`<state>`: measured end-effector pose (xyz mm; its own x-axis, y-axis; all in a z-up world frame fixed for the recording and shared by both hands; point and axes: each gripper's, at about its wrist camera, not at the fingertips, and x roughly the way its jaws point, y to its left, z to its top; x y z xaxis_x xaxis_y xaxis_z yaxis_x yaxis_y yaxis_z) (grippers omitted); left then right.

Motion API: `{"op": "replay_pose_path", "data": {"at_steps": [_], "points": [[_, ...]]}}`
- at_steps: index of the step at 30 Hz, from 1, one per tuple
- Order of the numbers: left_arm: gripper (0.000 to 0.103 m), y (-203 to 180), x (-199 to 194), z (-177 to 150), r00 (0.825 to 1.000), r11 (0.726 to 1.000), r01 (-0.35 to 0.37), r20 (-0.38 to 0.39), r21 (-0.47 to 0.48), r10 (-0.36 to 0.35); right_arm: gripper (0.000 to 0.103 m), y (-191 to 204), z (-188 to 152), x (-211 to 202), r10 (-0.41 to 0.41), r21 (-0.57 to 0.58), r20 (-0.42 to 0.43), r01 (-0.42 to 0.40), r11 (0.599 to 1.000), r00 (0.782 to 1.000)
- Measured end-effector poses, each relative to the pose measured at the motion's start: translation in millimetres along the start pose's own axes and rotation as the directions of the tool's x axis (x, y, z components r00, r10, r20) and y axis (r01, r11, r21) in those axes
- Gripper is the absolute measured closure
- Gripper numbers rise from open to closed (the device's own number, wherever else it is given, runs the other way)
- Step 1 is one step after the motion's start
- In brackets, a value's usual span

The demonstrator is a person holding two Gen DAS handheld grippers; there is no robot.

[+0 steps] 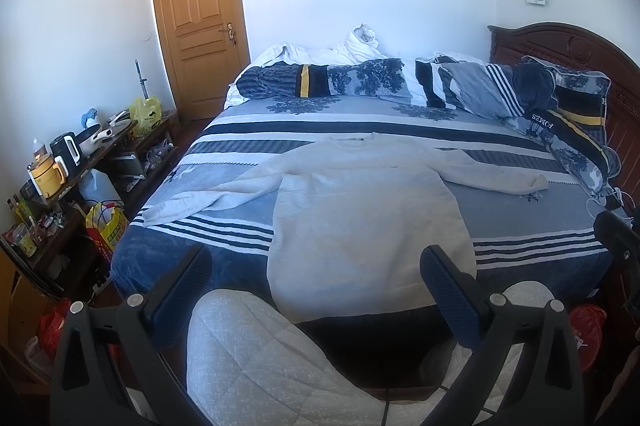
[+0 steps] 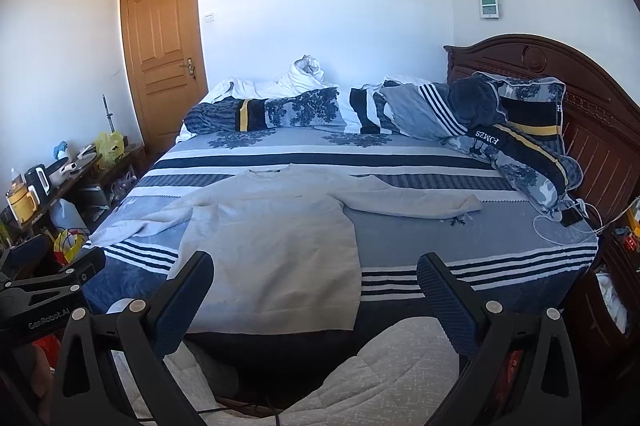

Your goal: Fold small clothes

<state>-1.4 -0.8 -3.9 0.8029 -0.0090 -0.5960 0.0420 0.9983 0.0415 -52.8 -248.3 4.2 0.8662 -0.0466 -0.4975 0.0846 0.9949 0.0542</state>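
Observation:
A pale grey long-sleeved sweater [image 1: 368, 222] [image 2: 272, 246] lies flat on the bed [image 1: 520, 226] [image 2: 460, 250], hem toward me, both sleeves spread out sideways. My left gripper [image 1: 316, 274] hovers open in front of the hem, above the bed's near edge, nothing between its fingers. My right gripper [image 2: 314, 278] is open too, held short of the hem's right corner and empty. In the right wrist view the left gripper's body [image 2: 52, 290] shows at the left edge. The person's quilted trouser legs [image 1: 256, 358] [image 2: 392, 374] fill the foreground below both grippers.
Rumpled blue patterned bedding and pillows [image 1: 400, 78] [image 2: 400, 110] pile at the far side against the dark wooden headboard [image 2: 560, 94]. A cluttered low shelf with kettles and bags [image 1: 68, 162] stands left of the bed. A wooden door [image 1: 200, 22] is shut. Cables [image 2: 568, 222] lie at the right.

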Motion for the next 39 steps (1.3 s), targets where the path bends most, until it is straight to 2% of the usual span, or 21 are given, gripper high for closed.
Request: {"op": "replay_pose_path", "data": {"at_steps": [6, 8, 9, 18, 21, 23, 26, 27, 30, 33, 37, 39], "points": [[0.0, 7.5, 10.8, -9.9, 1.0, 1.0, 0.009, -0.022, -0.028, -0.01, 0.0, 6.0, 0.0, 2.1, -0.001, -0.029, 0.004, 0.001, 1.0, 1.0], [0.0, 8.9, 16.4, -11.3, 0.999, 0.999, 0.008, -0.046, -0.033, -0.01, 0.0, 3.8, -0.8, 3.4, 0.046, 0.037, 0.012, -0.046, 0.998, 0.999], [0.0, 10.7, 18.4, -11.0, 0.998, 0.999, 0.014, -0.059, -0.044, -0.016, 0.0, 6.3, 0.6, 5.7, 0.051, 0.033, 0.008, -0.051, 0.998, 0.999], [0.0, 28.2, 54.7, -14.2, 0.993, 0.998, -0.037, -0.11, -0.053, 0.031, 0.0, 26.1, 3.7, 34.4, 0.009, -0.062, 0.027, -0.007, 0.998, 1.0], [0.0, 33.3, 67.1, -14.5, 0.988, 0.997, -0.057, -0.147, -0.046, 0.05, 0.0, 25.5, 6.9, 46.3, 0.029, -0.044, -0.022, -0.03, 0.999, 0.999], [0.0, 37.5, 77.5, -14.1, 0.987, 0.997, -0.054, -0.153, -0.059, 0.044, 0.0, 22.7, 8.4, 54.6, 0.072, -0.003, -0.097, -0.072, 0.997, 0.993], [0.0, 43.4, 92.3, -12.4, 0.983, 0.996, -0.055, -0.18, -0.068, 0.042, 0.0, 30.2, 12.6, 72.2, 0.083, -0.031, -0.134, -0.088, 0.996, 0.987], [0.0, 46.8, 98.9, -11.8, 0.982, 0.995, -0.048, -0.184, -0.084, 0.032, 0.0, 33.3, 13.9, 78.2, 0.075, -0.046, -0.18, -0.084, 0.995, 0.981], [0.0, 60.8, 119.6, -11.7, 0.979, 0.991, -0.057, -0.2, -0.122, 0.032, 0.0, 45.6, 17.1, 97.4, 0.089, -0.076, -0.143, -0.1, 0.992, 0.986], [0.0, 75.2, 138.8, -11.5, 0.971, 0.985, -0.089, -0.231, -0.147, 0.053, 0.0, 52.7, 20.0, 118.5, 0.133, -0.056, -0.174, -0.145, 0.988, 0.976], [0.0, 85.1, 155.0, -10.3, 0.958, 0.98, -0.136, -0.273, -0.143, 0.093, 0.0, 67.2, 24.3, 147.5, 0.144, -0.052, -0.179, -0.155, 0.987, 0.973], [0.0, 88.1, 163.9, -8.7, 0.957, 0.979, -0.137, -0.277, -0.151, 0.091, 0.0, 74.7, 27.1, 158.9, 0.154, -0.034, -0.189, -0.163, 0.986, 0.97]]}}
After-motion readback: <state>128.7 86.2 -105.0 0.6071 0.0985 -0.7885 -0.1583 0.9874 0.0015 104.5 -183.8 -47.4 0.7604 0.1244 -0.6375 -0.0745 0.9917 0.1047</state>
